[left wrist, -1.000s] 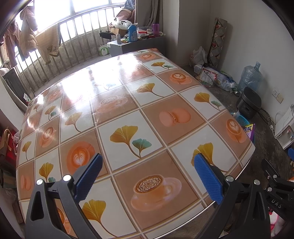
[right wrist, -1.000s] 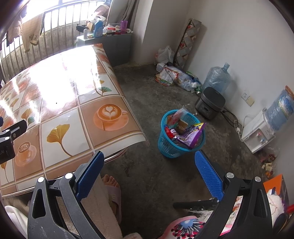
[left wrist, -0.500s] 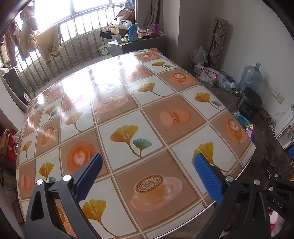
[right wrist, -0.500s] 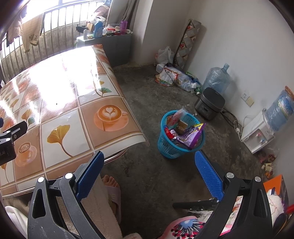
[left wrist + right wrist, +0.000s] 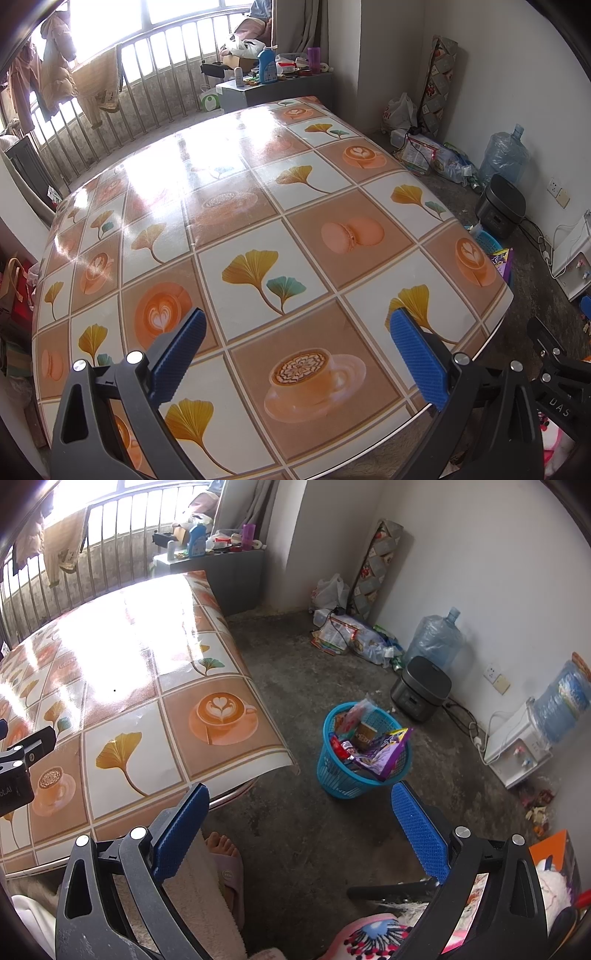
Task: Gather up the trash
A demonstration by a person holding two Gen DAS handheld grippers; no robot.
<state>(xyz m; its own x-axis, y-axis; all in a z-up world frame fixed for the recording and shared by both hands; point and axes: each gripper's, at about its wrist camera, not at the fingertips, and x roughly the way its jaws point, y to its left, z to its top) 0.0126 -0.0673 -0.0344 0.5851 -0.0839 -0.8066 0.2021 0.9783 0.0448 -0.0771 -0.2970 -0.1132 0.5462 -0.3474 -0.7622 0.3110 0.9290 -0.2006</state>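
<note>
While both grippers idle, nothing is held.
Left gripper (image 5: pixel 295 350): jaws apart, empty, over the table (image 5: pixel 258 206), which shows only its printed cloth.
Right gripper (image 5: pixel 297 825): jaws apart, empty, past the table edge above the floor.
Step tip: likely near done; scan the floor, approach any wrapper low, pinch an edge.
Blue basket (image 5: pixel 341 775): on the floor beside the table, stuffed with snack wrappers, a purple bag (image 5: pixel 388 751) hanging over its rim; press down so nothing spills.
Loose trash (image 5: pixel 347 635): piled by the far wall, well apart.

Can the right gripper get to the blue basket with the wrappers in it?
Probably yes. The right gripper is open and empty, and only bare floor lies between it and the blue basket, which stands clear of the table.
</note>
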